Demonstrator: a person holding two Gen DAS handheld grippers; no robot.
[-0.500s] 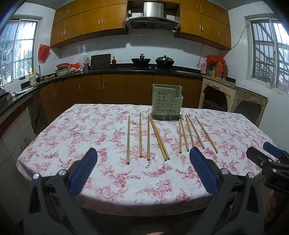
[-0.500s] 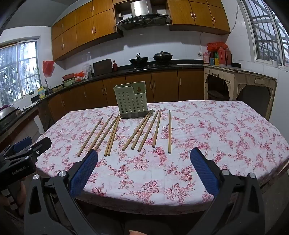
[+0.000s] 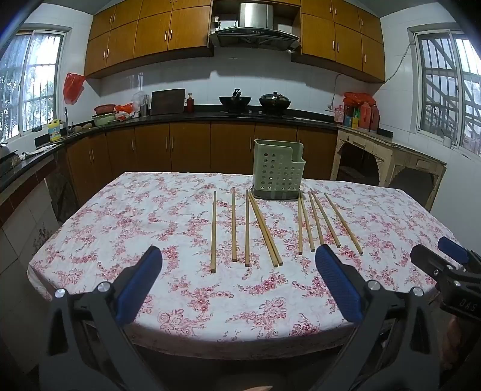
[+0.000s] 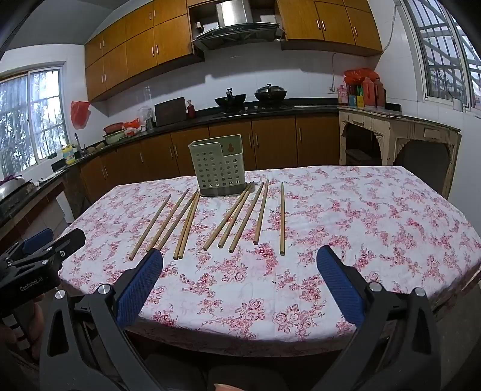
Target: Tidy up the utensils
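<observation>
Above table (image 3: 192, 300), both grippers (image 3: 237, 282) (image 4: 239, 281) gape wide, empty.

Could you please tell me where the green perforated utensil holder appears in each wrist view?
Left wrist: utensil holder stands right of centre, at the table's far edge.
Right wrist: utensil holder stands left of centre, behind the chopsticks.
Shared landmark: range hood above the stove.

Bare tablecloth (image 3: 186, 294) just ahead of both tongs; beyond it chopsticks (image 3: 261, 228), then holder (image 3: 278, 174) blocks.
</observation>
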